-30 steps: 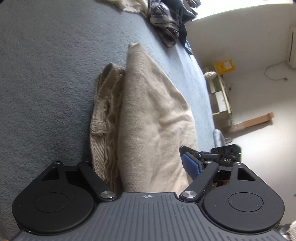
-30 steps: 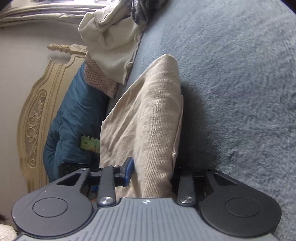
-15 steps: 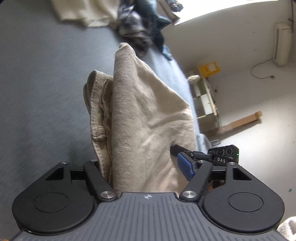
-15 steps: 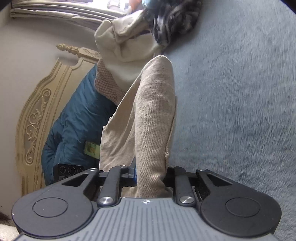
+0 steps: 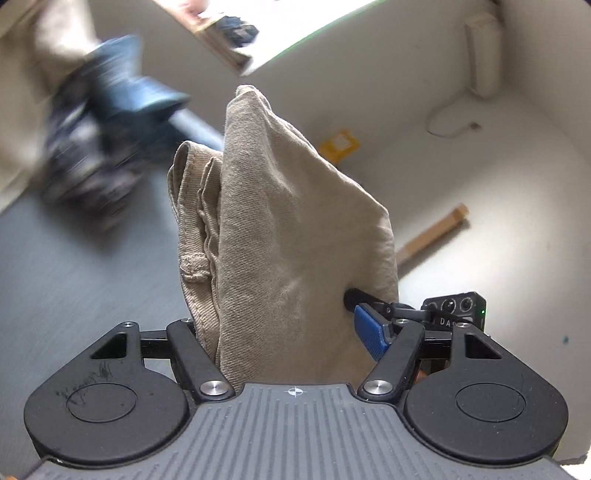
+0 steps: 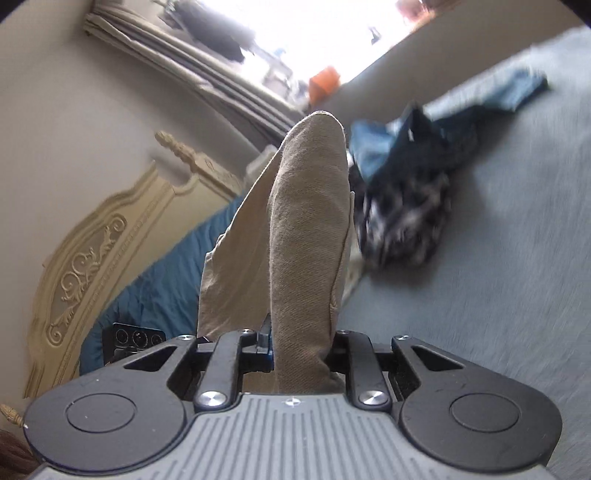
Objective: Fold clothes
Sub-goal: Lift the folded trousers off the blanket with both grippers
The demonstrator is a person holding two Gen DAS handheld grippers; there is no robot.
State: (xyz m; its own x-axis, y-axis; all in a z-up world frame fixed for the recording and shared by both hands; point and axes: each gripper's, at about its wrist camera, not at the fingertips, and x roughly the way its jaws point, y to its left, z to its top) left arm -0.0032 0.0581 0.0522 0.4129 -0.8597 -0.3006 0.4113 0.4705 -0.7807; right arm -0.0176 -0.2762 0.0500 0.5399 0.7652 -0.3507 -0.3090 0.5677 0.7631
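The folded beige trousers [image 5: 295, 236] hang in the air between both grippers, above a bed covered in a grey-blue blanket [image 6: 480, 280]. The left gripper [image 5: 291, 332] has its jaws clamped on the thick waistband end, and the right gripper [image 6: 301, 343] has its jaws closed on a narrower fold of the same trousers. On the blanket beyond lies a blurred heap of dark and blue clothes [image 6: 410, 192]. A carved cream headboard [image 6: 96, 258] with a teal cushion [image 6: 155, 291] stands against a pale wall; a bright window [image 6: 314, 33] glares behind, and a wooden strip [image 5: 432, 236] lies on the pale floor.
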